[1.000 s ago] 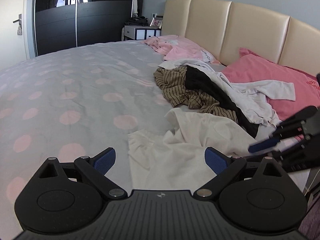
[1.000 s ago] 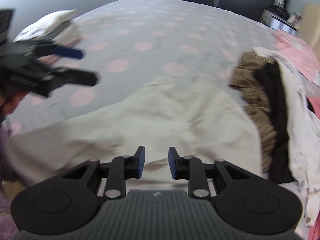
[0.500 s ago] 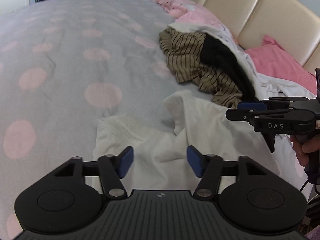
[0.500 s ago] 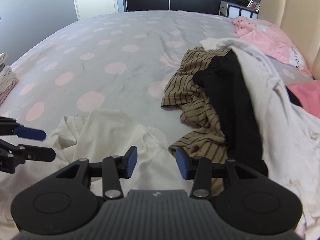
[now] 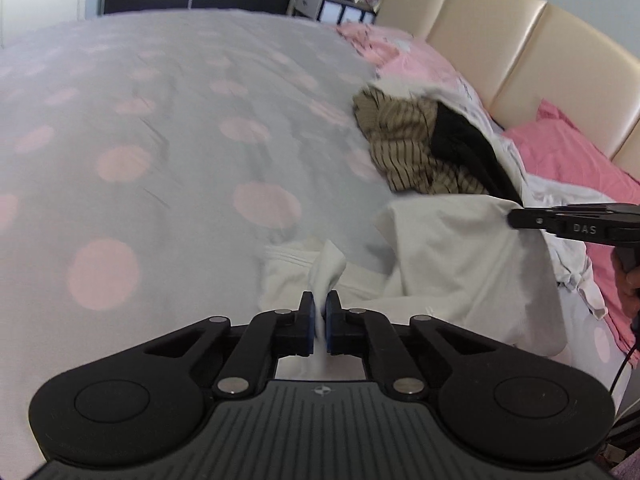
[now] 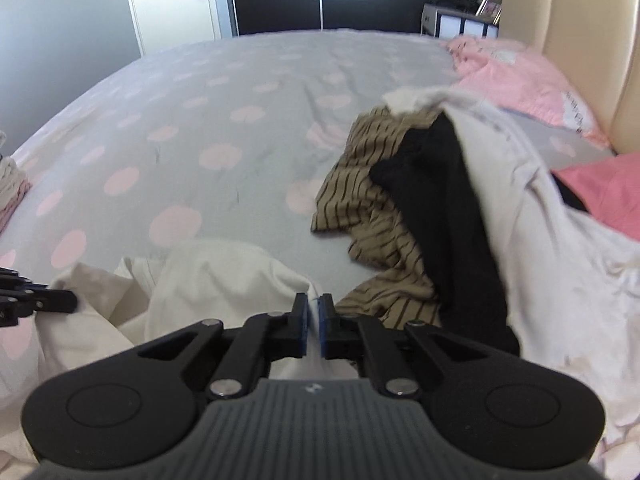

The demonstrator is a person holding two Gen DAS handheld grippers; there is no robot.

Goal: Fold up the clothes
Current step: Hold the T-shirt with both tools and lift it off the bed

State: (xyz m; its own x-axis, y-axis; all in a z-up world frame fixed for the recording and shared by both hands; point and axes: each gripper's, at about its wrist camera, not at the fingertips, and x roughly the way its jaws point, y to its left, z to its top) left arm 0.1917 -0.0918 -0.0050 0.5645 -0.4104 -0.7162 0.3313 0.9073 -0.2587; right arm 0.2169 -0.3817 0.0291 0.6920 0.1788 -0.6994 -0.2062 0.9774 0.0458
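A cream white garment (image 5: 448, 264) lies crumpled on the near edge of the bed; it also shows in the right wrist view (image 6: 224, 276). My left gripper (image 5: 320, 307) is shut on a bunched edge of it. My right gripper (image 6: 315, 309) is shut on another edge of the same garment, and appears from the side in the left wrist view (image 5: 516, 218), holding the cloth lifted. The left gripper shows at the left edge of the right wrist view (image 6: 60, 301).
A pile of clothes lies to the right: a tan striped garment (image 6: 360, 184), a black one (image 6: 444, 200) and a white one (image 6: 560, 256). Pink pillows (image 5: 568, 152) rest against the beige headboard (image 5: 520, 52). The grey bedspread with pink dots (image 5: 160, 140) stretches left. A nightstand (image 6: 460, 24) stands beyond.
Both grippers have closed from open onto the cream garment. The right gripper has lifted its edge, so the cloth now hangs raised on the right.
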